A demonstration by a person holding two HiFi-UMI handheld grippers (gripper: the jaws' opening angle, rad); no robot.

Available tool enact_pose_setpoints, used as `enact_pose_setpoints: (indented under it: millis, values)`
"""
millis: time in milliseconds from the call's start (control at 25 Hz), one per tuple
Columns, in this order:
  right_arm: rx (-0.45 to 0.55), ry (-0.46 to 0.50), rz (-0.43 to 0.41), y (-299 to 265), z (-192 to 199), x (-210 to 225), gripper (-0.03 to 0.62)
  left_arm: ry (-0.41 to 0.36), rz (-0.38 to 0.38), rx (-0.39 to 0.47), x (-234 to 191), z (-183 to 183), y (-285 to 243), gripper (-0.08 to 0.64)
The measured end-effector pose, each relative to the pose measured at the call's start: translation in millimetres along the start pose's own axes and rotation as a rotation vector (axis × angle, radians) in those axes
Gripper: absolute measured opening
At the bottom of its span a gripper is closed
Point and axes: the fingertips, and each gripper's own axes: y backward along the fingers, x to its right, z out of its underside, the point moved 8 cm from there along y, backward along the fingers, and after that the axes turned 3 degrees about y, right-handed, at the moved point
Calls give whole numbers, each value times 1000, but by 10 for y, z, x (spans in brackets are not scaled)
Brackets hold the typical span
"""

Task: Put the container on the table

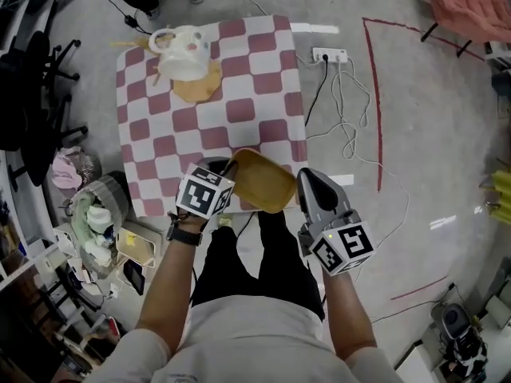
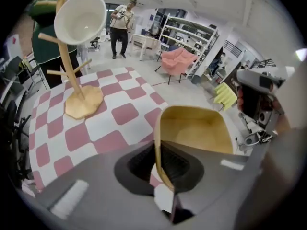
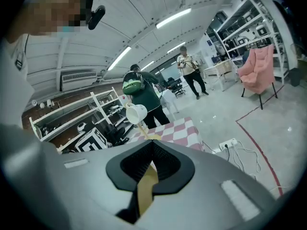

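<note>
A shallow yellow-tan container (image 1: 261, 180) hangs over the near edge of the red-and-white checked table (image 1: 255, 110). My left gripper (image 1: 229, 172) is shut on the container's left rim (image 2: 158, 147), seen edge-on between the jaws in the left gripper view. My right gripper (image 1: 302, 183) is shut on the opposite rim; a tan strip of the container (image 3: 146, 183) shows between its jaws in the right gripper view. The container is tilted and held above the table's near right corner.
A wooden mug stand (image 1: 196, 78) with a white cup (image 1: 182, 53) stands at the table's far left. A power strip (image 1: 330, 55) and cables lie on the floor to the right. A bin of items (image 1: 97, 218) sits at the left. People stand beyond the table (image 2: 120, 25).
</note>
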Motion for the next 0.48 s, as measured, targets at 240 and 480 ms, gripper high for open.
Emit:
enact_pose_setpoints:
  millis: [240,480]
  values:
    - [-35,-16,-9,-156,133,226,9,79,-51,1,-159,62,-358,21]
    - [-52,-28,-7,-215,193,376,9,130,-81,-5,-226,102,-628,21]
